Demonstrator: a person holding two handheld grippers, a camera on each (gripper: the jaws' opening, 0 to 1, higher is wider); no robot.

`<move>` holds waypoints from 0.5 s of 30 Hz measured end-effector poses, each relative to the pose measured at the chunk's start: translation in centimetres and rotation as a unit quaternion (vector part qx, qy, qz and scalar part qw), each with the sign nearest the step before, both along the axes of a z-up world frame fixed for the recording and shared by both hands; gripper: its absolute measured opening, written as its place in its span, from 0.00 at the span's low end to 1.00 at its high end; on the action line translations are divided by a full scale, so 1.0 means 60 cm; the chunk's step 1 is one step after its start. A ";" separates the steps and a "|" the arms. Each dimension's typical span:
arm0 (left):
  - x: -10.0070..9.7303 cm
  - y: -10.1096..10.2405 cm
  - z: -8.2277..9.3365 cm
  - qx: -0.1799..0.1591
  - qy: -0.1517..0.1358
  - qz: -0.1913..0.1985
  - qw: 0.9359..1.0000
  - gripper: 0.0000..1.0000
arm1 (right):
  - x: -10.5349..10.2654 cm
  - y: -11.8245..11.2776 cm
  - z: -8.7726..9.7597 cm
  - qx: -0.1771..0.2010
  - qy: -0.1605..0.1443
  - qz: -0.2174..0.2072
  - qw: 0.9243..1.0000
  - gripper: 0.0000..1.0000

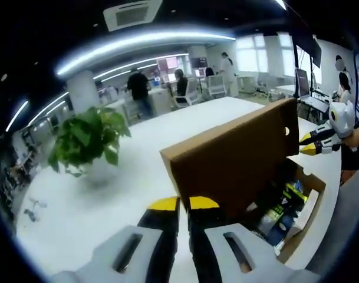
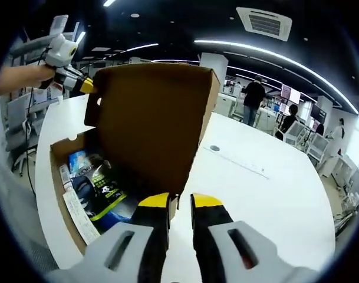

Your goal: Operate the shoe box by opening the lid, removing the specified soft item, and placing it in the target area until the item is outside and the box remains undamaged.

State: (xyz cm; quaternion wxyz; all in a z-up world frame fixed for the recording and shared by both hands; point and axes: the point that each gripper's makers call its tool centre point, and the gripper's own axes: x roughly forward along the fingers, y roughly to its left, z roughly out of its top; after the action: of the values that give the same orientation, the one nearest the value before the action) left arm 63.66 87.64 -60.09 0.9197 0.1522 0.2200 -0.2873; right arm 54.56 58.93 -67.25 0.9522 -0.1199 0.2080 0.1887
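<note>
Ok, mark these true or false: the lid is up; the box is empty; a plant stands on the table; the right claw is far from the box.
1. The lid of the shoe box is raised. True.
2. The box is empty. False: packaged items lie inside.
3. A leafy plant stands on the white table. True.
4. The right claw is far from the box. False: it is at the lid's edge.

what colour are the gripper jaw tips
Yellow tips on black jaws, clearest in the right gripper view on the right gripper.
</note>
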 end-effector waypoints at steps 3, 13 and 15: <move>0.011 -0.001 -0.002 -0.001 0.001 -0.001 1.000 0.01 | 0.010 0.004 -0.006 -0.002 0.003 0.003 1.000 0.10; 0.038 -0.007 -0.011 0.002 0.007 -0.002 1.000 0.02 | 0.035 0.002 -0.015 0.003 0.010 -0.002 1.000 0.02; 0.045 -0.007 -0.015 0.002 0.008 -0.003 1.000 0.02 | 0.037 0.002 -0.015 0.008 0.013 -0.003 1.000 0.02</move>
State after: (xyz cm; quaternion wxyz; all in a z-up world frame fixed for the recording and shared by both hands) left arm 66.36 87.21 -60.96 0.9168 0.1526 0.2276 -0.2904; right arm 56.80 59.04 -68.18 0.9511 -0.1096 0.2189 0.1885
